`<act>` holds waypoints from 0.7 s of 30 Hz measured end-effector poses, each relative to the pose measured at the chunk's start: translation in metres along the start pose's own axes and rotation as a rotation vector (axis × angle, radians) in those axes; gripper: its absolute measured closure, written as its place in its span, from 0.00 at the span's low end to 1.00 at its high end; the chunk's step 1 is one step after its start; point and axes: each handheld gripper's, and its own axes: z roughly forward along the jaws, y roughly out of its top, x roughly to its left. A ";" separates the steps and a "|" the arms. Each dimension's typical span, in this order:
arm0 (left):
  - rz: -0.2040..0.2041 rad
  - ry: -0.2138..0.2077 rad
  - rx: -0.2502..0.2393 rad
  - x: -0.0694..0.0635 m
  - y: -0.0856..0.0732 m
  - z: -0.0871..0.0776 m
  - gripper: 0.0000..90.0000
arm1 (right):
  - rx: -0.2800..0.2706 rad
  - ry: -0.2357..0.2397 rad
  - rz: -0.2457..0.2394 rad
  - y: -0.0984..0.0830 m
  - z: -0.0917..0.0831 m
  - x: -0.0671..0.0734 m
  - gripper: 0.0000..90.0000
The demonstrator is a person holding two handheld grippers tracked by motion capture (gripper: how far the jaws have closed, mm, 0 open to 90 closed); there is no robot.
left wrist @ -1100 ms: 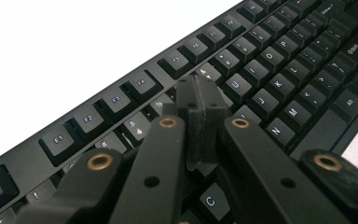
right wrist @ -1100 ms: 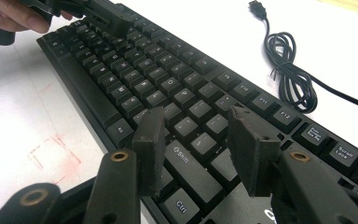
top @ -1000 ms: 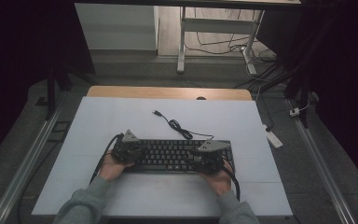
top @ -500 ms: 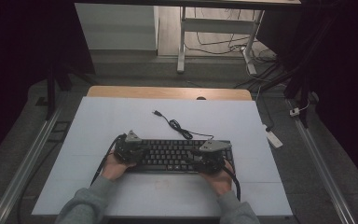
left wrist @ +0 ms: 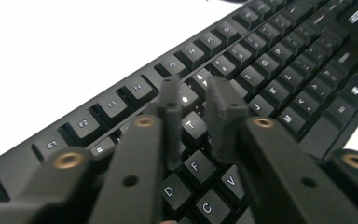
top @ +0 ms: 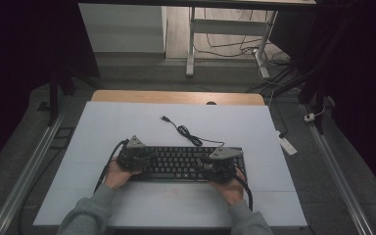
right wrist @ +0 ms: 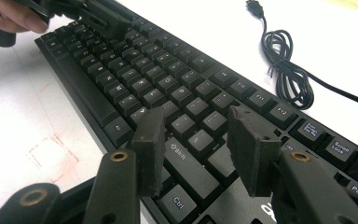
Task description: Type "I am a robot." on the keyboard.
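While both grippers hover over keyboard [top: 183,163] at table's near middle, work looks barely begun: left gripper [left wrist: 196,100] narrowly parted above T key, right gripper [right wrist: 196,140] spread wide near Shift, grasping nothing; cable [top: 182,129] lies unplugged beyond.

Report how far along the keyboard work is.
Done: the keyboard lies flat on the table, its cable unplugged. In hand: the left gripper hovers open over the T key, the right gripper open near Shift. Left: any pressing or gripping.
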 end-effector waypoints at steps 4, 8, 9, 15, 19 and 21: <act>-0.006 -0.008 -0.016 0.001 0.000 -0.009 0.65 | 0.002 -0.003 0.000 0.000 0.000 0.000 0.63; -0.001 0.000 -0.026 0.001 0.000 -0.017 0.53 | -0.001 0.002 -0.001 -0.001 0.000 0.000 0.63; -0.001 0.003 -0.030 0.001 0.000 -0.019 0.51 | 0.001 -0.002 -0.002 -0.001 0.000 0.000 0.63; -0.001 0.003 -0.023 0.003 -0.003 -0.030 0.41 | 0.003 -0.006 -0.005 -0.001 -0.001 -0.001 0.63; -0.008 0.000 -0.032 0.005 -0.006 -0.038 0.37 | -0.005 -0.007 -0.003 -0.001 -0.002 -0.002 0.63; -0.016 -0.008 -0.036 0.006 -0.007 -0.041 0.35 | -0.006 -0.008 -0.002 -0.001 -0.003 -0.003 0.63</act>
